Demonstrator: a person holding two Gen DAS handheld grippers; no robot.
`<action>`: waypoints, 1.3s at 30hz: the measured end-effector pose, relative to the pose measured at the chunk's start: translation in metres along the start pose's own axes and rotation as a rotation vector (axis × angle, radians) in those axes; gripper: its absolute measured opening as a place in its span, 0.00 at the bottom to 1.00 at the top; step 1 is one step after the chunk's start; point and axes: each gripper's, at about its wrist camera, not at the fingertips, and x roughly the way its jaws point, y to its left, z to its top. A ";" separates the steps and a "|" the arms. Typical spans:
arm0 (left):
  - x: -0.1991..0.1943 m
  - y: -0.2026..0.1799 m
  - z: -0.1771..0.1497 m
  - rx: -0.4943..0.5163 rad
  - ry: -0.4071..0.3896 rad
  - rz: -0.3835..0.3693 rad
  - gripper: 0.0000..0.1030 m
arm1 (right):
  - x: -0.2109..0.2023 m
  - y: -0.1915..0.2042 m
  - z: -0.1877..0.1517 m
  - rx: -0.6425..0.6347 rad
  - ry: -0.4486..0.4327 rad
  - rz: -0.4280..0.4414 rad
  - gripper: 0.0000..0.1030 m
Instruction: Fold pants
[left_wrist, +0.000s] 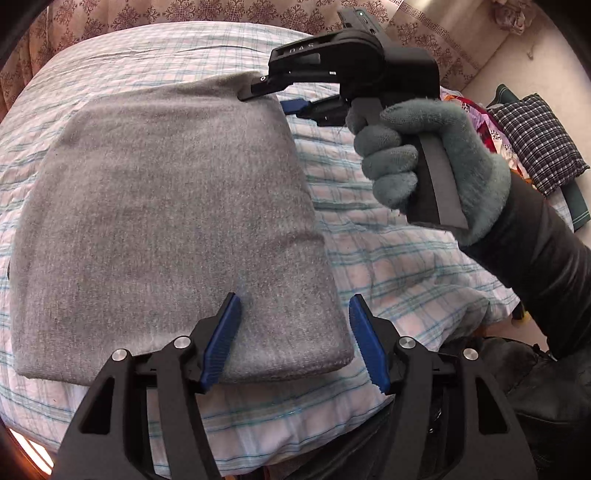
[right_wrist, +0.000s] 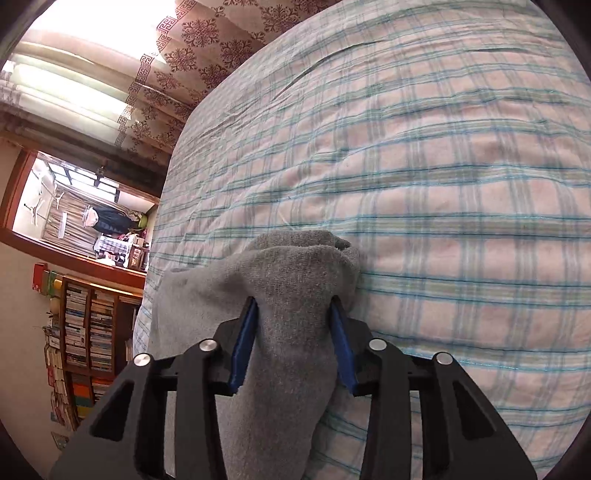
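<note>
step: final fold of grey knit pants (left_wrist: 166, 221) on plaid bedsheet (left_wrist: 388, 266) | right gripper (right_wrist: 293, 325) clamps far corner; left gripper (left_wrist: 295, 332) wide, empty | next: likely lay down, release

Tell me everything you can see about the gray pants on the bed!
The pants are gray, soft and fuzzy, like fleece. They are folded into a thick, flat stack with rounded edges and lie on the checked bedsheet. The right tongs are shut on a bunched far corner, their blue pads pinching the cloth. The left tongs are open at the near corner, one pad over the cloth, not gripping it. No waistband or pockets show.
</note>
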 end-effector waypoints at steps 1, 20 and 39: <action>0.003 -0.001 -0.003 0.014 0.001 0.011 0.60 | 0.001 0.006 0.003 -0.015 -0.001 -0.013 0.21; -0.007 0.014 -0.001 -0.049 -0.031 -0.077 0.68 | -0.047 0.031 -0.007 -0.162 -0.062 -0.102 0.53; -0.056 0.110 -0.002 -0.251 -0.171 0.074 0.73 | -0.049 0.061 -0.189 -0.397 0.329 -0.037 0.53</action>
